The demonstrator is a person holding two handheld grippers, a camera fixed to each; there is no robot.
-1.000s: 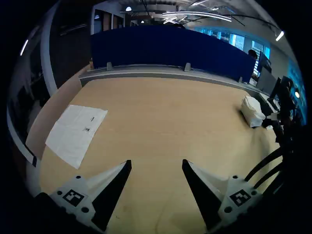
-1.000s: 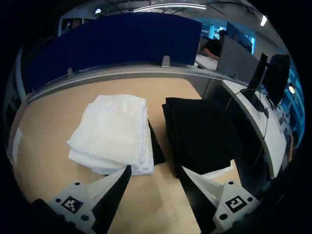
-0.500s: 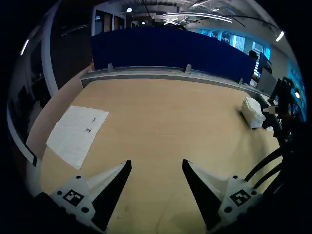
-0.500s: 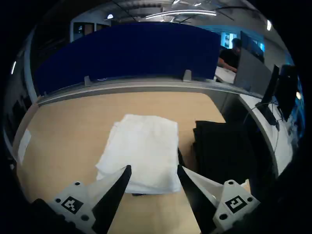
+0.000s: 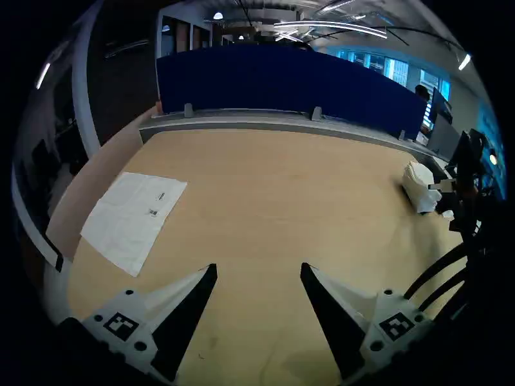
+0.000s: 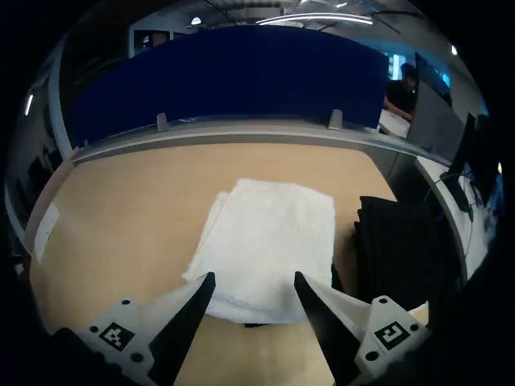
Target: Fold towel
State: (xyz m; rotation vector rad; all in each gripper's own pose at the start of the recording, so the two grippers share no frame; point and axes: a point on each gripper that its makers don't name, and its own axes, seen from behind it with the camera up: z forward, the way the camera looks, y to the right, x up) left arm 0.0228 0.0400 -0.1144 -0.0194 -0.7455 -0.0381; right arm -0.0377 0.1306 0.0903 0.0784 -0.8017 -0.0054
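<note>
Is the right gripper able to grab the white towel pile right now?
Probably yes. The right gripper is open, and the white towel pile lies straight ahead, with its near edge showing between the fingers. Nothing stands in between, and the black pile sits off to the side.

both grippers, left [image 5: 257,273] and right [image 6: 252,283], jaws apart.

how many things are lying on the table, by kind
white towel stack: 1
black towel stack: 1
paper sheet: 1
total: 3
</note>
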